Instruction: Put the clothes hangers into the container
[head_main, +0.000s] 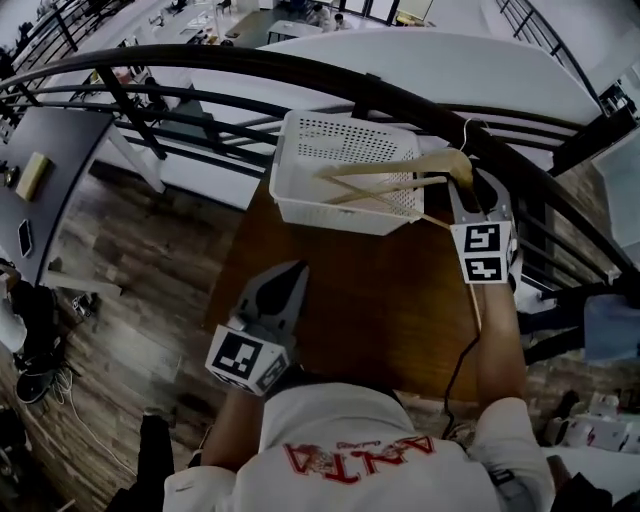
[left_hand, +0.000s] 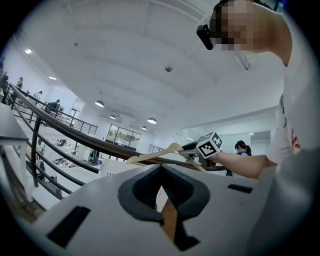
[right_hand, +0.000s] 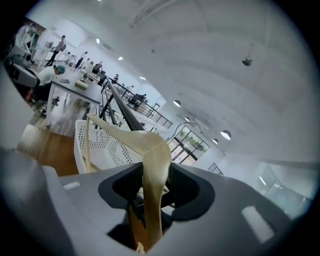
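Wooden clothes hanger (head_main: 400, 164), probably light, stiff and smooth, hangs over the white container (head_main: 300, 125) at the table's (head_main: 380, 300) far edge. The right gripper (head_main: 468, 185) clamps its thick neck, likely the surest hold. Left gripper (head_main: 296, 272), jaws together and empty, hovers near the table's left edge.

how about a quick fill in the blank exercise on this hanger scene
1. The right gripper is shut on a ____ hanger.
2. It holds the hanger over a ____ basket.
3. The left gripper holds ____.
4. The basket stands on a brown ____.

Missing words: wooden; white; nothing; table.
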